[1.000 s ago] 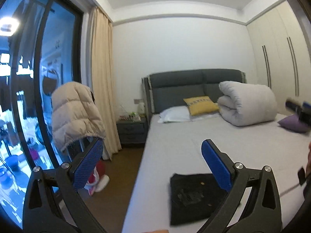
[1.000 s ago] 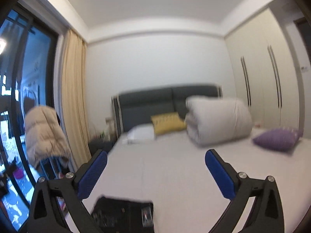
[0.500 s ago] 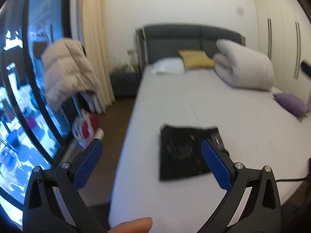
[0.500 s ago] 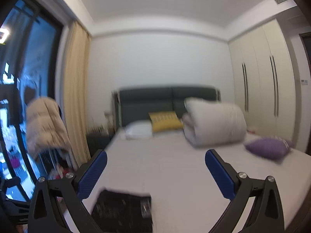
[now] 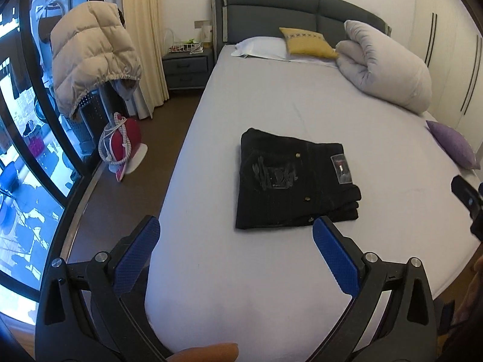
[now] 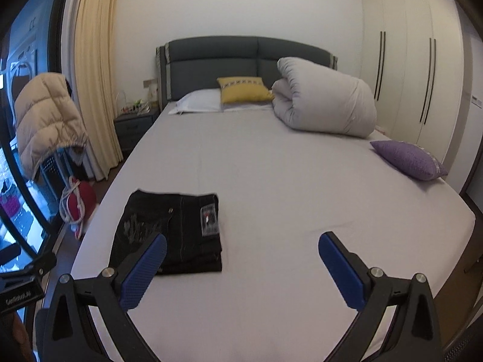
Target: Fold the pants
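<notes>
Black pants (image 5: 289,181) lie folded into a flat rectangle on the grey bed sheet (image 5: 271,96), near the foot and the left side. In the right wrist view the same pants (image 6: 169,232) sit low left. My left gripper (image 5: 235,250) hovers open above the bed's foot end, short of the pants, nothing between its blue pads. My right gripper (image 6: 241,262) is open too, held over bare sheet just right of the pants. Part of the right gripper's body shows at the far right edge of the left wrist view.
A rolled white duvet (image 6: 326,102), yellow cushion (image 6: 244,89), white pillow (image 6: 199,99) and purple cushion (image 6: 410,158) lie further up the bed. Left of the bed: a nightstand (image 5: 185,69), a beige jacket (image 5: 90,54) on a rack, a red item (image 5: 120,141) on the floor. Wardrobe doors (image 6: 404,75) stand right.
Both cameras have tilted downward, the left one most. The pants now sit higher and fuller in both views. Both grippers stayed open; the pants did not move.
</notes>
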